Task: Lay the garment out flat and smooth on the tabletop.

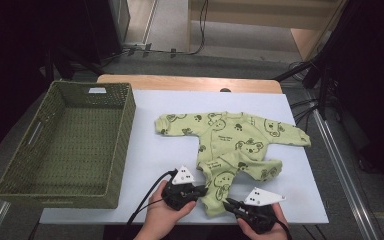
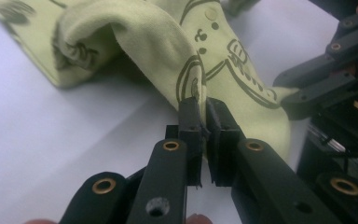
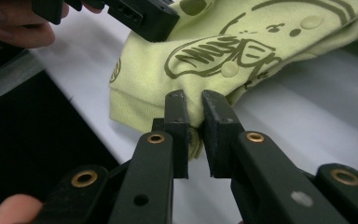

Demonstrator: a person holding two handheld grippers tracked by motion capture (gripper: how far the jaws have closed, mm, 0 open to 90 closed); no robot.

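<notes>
The romper is a pale green baby suit printed with dark green bears, lying face up on the white table with both sleeves spread wide, to the right of centre. Its legs point toward the near edge, and the cloth there is rumpled. The near leg's cuff is lifted off the table, its fabric bunched into folds, small snaps showing along the inner seam.

Each bare hand carries a black tool. The left tool and right tool each wear a pale grey three-cornered plate with small dark dots, and a black cable trails off. Matte black linkage arms carry brass-ringed pivots; the pads are ribbed.
</notes>
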